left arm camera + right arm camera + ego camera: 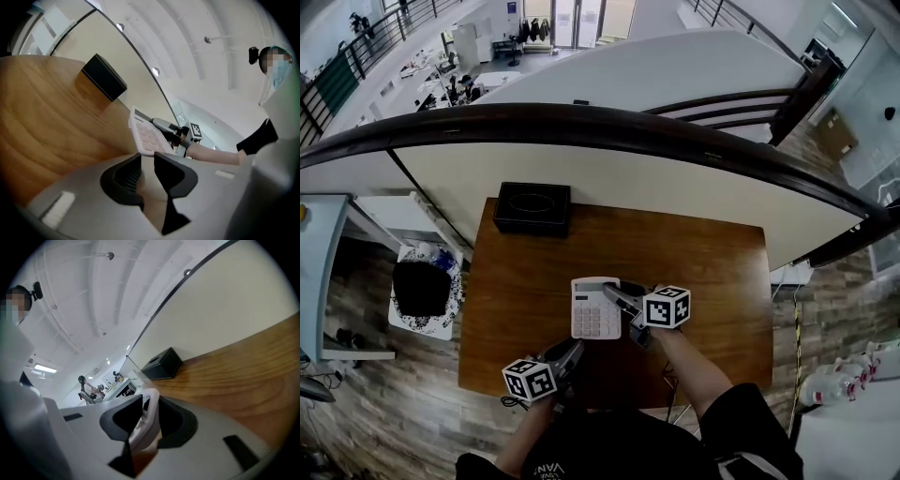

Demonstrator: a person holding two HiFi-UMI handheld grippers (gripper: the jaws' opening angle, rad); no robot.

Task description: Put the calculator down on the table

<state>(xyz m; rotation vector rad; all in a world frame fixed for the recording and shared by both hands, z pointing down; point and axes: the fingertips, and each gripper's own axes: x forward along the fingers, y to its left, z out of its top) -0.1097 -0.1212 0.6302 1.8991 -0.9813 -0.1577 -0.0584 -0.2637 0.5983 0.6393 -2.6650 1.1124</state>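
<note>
my left tongs (572, 349): empty, jaws just a narrow gap, over the near part of the table (712, 281) | right tongs (614, 292): clamped on the calculator (594, 307) by its right edge, tilted, mid-table | black box (532, 208) way at the back edge

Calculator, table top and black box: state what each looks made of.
Calculator: likely plastic, white matte casing with pale keys. Table top: wood or wood veneer, brown with visible grain and a slight sheen. Black box: matte black, sharp-edged; cardboard or plastic, cannot tell which.
</note>
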